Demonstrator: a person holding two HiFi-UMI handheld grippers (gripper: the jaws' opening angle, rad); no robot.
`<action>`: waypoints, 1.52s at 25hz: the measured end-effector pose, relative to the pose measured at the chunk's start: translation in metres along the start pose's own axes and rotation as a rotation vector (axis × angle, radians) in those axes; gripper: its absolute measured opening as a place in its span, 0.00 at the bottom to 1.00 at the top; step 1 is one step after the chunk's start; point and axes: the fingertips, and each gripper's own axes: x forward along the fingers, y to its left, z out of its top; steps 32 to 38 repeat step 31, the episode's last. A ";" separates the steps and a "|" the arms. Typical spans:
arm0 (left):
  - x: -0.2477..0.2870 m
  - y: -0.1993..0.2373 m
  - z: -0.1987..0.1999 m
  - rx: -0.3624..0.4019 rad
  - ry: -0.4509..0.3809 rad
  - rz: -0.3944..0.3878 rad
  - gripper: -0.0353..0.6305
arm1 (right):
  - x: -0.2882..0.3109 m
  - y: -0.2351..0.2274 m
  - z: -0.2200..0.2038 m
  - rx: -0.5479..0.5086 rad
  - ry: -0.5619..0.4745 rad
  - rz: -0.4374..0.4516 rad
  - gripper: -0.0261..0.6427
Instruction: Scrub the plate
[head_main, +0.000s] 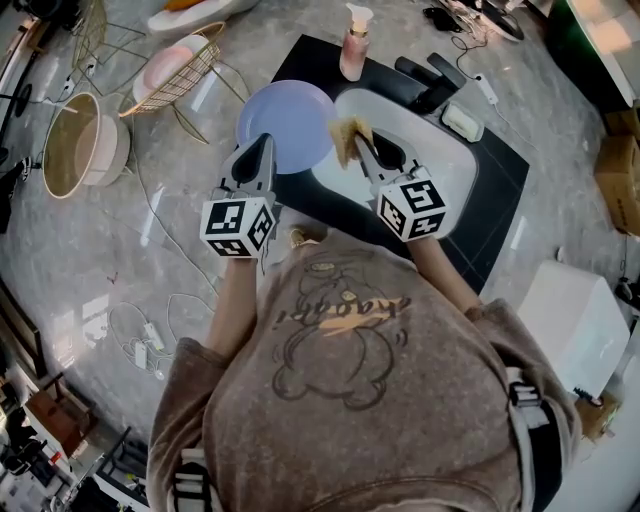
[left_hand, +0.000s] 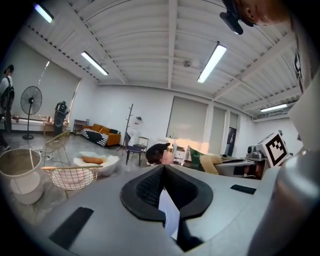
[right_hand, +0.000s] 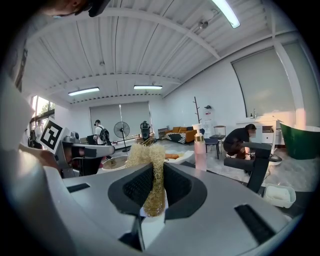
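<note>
The left gripper (head_main: 262, 148) was clamped on the lavender plate (head_main: 292, 118) at its 7 o'clock rim, by the white sink (head_main: 445, 170). The right gripper (head_main: 360, 150) pinched a loofah (head_main: 347, 135) at the plate's 3 o'clock edge. Scrubbing well would need a steady plate and firm, overlapping circles. The wire basket (head_main: 185, 75) at 10 o'clock held something pink.

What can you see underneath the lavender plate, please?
The plate, clamped at its near edge by the left gripper, lies over the black countertop and the left rim of the white sink. Whatever sits directly beneath it is covered by the plate itself.
</note>
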 end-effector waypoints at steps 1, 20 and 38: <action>-0.001 0.000 -0.003 -0.007 0.005 0.001 0.08 | 0.000 0.000 -0.001 0.003 0.000 0.000 0.12; -0.007 -0.003 -0.011 -0.058 0.025 0.004 0.08 | -0.004 0.003 -0.004 0.015 0.004 0.004 0.11; -0.003 -0.009 -0.012 -0.049 0.029 -0.014 0.08 | -0.004 -0.001 -0.004 0.012 0.002 0.006 0.11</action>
